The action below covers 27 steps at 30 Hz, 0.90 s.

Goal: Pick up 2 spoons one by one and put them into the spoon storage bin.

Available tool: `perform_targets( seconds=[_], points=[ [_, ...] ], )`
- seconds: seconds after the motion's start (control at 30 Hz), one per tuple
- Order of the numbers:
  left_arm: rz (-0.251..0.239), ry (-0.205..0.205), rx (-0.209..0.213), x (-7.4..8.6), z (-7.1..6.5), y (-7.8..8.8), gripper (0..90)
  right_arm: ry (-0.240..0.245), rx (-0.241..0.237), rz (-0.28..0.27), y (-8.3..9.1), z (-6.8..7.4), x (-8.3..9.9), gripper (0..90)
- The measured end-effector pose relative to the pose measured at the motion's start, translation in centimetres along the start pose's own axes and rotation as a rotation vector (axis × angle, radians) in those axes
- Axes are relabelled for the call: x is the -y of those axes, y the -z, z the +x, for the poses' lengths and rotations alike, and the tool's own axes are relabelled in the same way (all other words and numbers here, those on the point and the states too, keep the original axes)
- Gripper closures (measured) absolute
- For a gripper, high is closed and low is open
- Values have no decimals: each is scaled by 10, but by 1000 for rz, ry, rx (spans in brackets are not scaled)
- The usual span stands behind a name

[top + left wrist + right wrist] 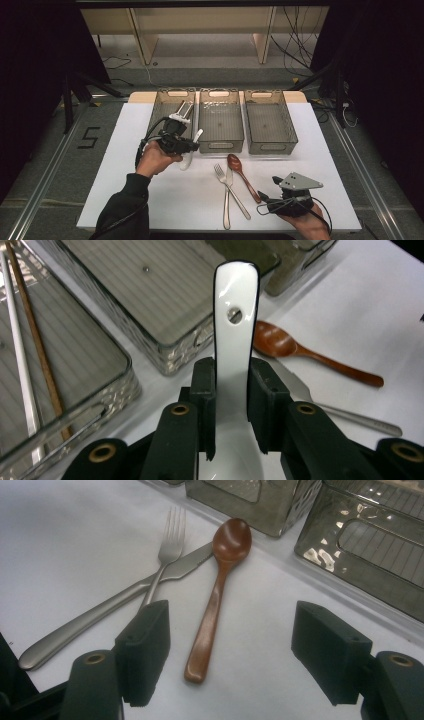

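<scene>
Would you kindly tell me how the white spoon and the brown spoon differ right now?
The white spoon is glossy, with a broad flat handle; the brown spoon is slim and matte. The white spoon is clamped in the left tool above the table; the brown spoon lies on the white table, untouched. Both are spoons.

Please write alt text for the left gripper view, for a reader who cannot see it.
The left gripper holds a white spoon by its handle between two black jaws. Behind lie a wooden spoon on the white table and clear bins, one holding chopsticks.
</scene>
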<state>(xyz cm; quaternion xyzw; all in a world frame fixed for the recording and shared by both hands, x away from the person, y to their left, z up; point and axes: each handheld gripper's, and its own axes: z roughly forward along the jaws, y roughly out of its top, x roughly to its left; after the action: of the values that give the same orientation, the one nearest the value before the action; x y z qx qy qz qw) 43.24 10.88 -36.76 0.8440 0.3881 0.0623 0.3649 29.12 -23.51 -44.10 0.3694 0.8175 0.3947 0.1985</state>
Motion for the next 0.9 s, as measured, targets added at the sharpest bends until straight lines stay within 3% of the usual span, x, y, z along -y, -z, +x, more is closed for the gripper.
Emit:
perform_targets(
  seconds=[0.27,0.9],
  points=[
    [-56,22,5,-22,2,-7,743,-3,-1,-1,0,0,0,324],
    [-105,42,-21,-69,9,-30,744,1,-3,-4,0,-1,0,324]
  ],
)
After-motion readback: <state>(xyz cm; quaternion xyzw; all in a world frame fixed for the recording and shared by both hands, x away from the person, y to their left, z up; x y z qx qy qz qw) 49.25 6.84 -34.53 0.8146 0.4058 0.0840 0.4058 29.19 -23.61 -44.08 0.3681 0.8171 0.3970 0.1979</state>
